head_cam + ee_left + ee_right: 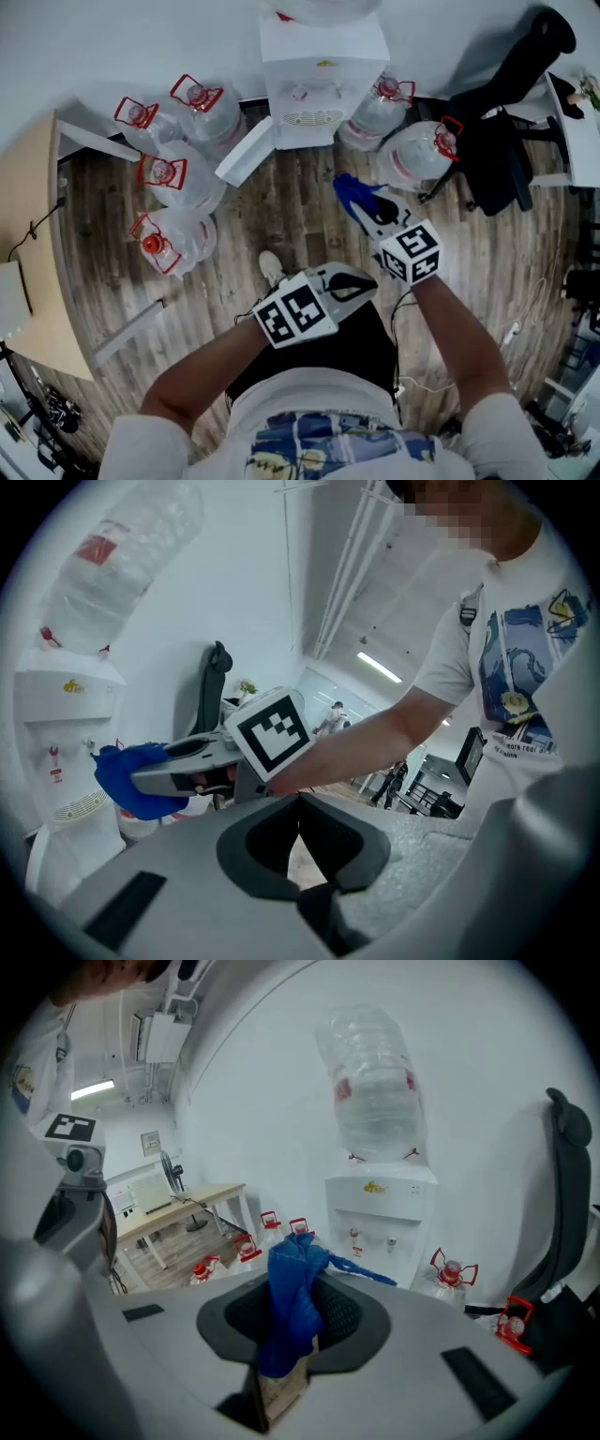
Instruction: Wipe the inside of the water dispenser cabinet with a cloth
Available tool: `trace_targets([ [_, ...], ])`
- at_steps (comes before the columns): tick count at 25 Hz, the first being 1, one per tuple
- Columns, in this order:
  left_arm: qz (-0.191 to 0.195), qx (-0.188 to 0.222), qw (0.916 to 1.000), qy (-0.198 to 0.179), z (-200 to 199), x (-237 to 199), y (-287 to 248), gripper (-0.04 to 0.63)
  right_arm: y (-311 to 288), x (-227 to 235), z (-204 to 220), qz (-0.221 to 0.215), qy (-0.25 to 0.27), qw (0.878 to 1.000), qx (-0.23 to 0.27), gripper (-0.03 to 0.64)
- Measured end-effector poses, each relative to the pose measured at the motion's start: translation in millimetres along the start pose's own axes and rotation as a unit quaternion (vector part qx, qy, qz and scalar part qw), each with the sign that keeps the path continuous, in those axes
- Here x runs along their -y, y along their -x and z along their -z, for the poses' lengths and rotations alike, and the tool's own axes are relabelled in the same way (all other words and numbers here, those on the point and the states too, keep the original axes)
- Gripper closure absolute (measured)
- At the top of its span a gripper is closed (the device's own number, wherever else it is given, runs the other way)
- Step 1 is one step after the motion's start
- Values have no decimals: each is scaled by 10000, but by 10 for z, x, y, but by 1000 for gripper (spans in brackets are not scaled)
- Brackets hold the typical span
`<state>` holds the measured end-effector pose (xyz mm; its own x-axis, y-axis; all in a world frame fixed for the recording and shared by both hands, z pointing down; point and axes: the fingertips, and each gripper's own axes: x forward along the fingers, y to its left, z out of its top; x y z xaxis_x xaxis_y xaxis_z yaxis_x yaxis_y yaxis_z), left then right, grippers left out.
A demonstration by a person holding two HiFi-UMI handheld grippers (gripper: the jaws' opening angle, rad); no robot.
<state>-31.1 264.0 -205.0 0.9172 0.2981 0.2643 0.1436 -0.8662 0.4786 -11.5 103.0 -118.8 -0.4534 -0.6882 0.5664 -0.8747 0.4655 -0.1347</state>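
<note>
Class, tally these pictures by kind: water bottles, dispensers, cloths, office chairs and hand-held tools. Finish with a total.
Clear plastic water bottles with red handles: 7, namely 6 on the floor and 1 atop the dispenser
White water dispenser: 1
Blue cloth: 1
Black office chair: 1
Grey hand-held tools: 2, left tool and right tool
Total: 12
</note>
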Motion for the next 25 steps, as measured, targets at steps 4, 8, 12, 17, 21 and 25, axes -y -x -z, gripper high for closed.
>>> trace_targets([
  [4, 52, -94, 9999, 38, 180, -595, -55, 592, -704, 359, 170, -10, -15, 9999, -167, 537],
  [8, -121, 102, 9990, 428, 395, -1169, -295, 592, -1396, 709, 584, -228, 79, 9987, -449, 537],
  [12, -234, 279, 9966, 733, 780, -1708, -648, 592, -2083, 1110, 1164, -391, 554, 9955, -656, 537],
  [17, -231, 383, 9965, 709, 1287, -2355, -1199, 592, -2886, 1649, 1919, -455, 938, 9913, -800, 537],
  [21, 47, 424, 9980, 457, 1632, -2742, -1534, 592, -3532, 1894, 2358, -361, 1181, 9894, -758, 537],
  [25, 289, 267, 9990, 192, 2095, -3111, -1713, 592, -4187, 2073, 2726, -93, 1378, 9885, -617, 537],
])
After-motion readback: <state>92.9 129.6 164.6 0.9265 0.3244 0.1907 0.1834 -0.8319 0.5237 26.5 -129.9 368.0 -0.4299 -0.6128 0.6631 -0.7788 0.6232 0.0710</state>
